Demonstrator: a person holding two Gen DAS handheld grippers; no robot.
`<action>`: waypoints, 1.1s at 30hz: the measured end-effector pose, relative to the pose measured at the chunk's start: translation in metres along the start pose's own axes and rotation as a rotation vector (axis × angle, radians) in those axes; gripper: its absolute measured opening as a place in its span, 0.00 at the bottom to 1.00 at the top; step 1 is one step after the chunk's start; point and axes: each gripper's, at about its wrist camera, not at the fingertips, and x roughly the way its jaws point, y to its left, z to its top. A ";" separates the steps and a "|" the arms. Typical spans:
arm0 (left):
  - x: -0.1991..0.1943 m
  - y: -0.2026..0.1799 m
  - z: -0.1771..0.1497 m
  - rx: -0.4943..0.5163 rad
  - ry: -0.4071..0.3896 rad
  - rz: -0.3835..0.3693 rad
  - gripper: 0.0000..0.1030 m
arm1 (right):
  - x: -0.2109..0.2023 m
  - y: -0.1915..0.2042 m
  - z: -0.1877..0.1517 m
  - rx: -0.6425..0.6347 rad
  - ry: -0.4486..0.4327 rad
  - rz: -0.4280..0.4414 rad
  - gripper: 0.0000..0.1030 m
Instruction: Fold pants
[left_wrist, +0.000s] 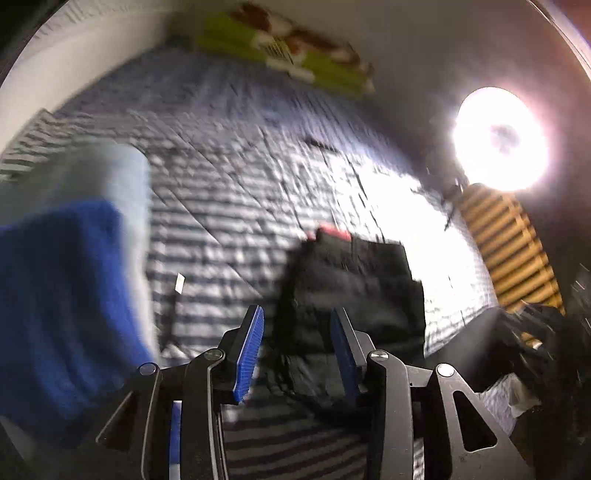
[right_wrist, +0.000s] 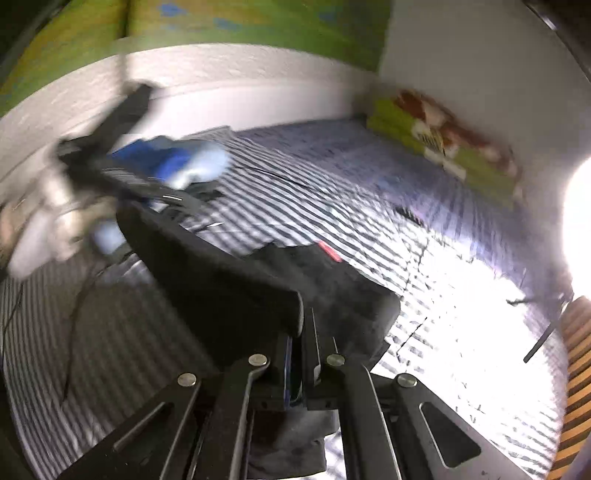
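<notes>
Right wrist view: right gripper (right_wrist: 304, 325) is clamped on the black pants (right_wrist: 332, 291), which stretch ahead across the striped bed (right_wrist: 369, 177). Left gripper (left_wrist: 297, 350) hangs open and empty over them, so right's in charge.

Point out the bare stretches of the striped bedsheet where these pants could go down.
Free: striped sheet between the black pants and the green pillow; also the bright patch toward the lamp. Crowded: the near left, by the blue sleeve, and around the right gripper.

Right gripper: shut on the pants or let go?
Shut on the pants: the right gripper has its fingers together with dark cloth pinched between them, lifted off the striped sheet.
</notes>
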 end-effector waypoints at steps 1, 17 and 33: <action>-0.003 -0.003 0.001 0.004 -0.022 0.003 0.39 | 0.014 -0.013 0.006 0.028 0.017 -0.010 0.03; 0.159 -0.072 -0.011 0.182 0.101 0.085 0.39 | 0.150 -0.103 0.017 0.207 0.186 -0.060 0.13; 0.163 -0.071 -0.012 0.167 0.041 0.104 0.39 | 0.053 -0.068 -0.038 0.296 -0.029 -0.038 0.41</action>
